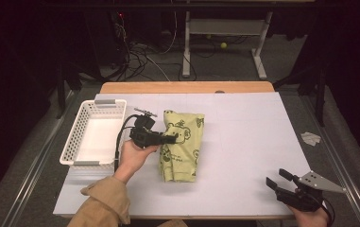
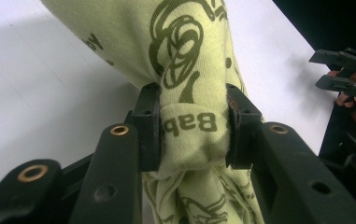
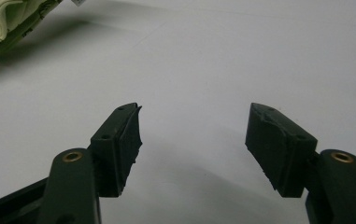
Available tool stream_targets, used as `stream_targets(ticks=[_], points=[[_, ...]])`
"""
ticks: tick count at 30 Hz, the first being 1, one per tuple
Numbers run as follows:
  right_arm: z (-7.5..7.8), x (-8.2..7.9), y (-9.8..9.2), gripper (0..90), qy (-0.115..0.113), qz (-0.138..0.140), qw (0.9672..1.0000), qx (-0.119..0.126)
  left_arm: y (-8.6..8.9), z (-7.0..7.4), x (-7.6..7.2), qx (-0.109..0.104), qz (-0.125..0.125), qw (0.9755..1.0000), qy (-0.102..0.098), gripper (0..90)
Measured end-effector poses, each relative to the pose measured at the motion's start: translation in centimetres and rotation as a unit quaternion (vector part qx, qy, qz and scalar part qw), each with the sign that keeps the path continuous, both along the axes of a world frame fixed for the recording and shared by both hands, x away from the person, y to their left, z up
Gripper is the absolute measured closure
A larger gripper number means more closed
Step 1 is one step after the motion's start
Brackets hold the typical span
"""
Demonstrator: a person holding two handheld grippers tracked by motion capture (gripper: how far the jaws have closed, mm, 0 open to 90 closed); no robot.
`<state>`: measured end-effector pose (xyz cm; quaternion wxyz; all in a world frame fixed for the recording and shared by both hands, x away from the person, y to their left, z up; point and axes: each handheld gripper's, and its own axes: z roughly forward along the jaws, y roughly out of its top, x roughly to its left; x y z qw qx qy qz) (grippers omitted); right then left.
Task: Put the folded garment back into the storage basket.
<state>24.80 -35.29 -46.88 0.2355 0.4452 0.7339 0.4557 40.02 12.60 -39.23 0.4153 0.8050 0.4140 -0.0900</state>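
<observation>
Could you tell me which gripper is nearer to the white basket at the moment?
Left. The left gripper sits just right of the white basket, clamped on the green cloth; the right gripper hangs open at the table's near right corner.

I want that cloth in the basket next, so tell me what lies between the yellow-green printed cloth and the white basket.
Nothing visible lies between them. The left hand-held gripper is shut on the yellow-green printed cloth, and the white basket sits just beside it on the table, with its inside bare.

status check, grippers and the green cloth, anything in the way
Left gripper jaws shut on green cloth. Right gripper open, apart from it. White basket beside the cloth; nothing blocking.
</observation>
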Motion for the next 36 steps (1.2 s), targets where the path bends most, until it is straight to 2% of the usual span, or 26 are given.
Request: stream_targets(ticks=[13, 23, 36], points=[[0.0, 0.0, 0.0, 36.2, -0.001, -0.001, 1.0000, 0.001, 0.8, 0.6, -0.2, 0.001, 0.006, 1.0000, -0.005, 60.6], [0.0, 0.0, 0.0, 36.2, -0.001, -0.001, 1.0000, 0.001, 1.6, 1.0, -0.3, -0.013, 0.007, 0.9999, -0.001, 60.5], [0.0, 0.0, 0.1, 36.2, -0.002, 0.001, 1.0000, -0.003, 2.8, 1.7, -0.3, -0.014, 0.016, 0.9998, -0.006, 60.5]])
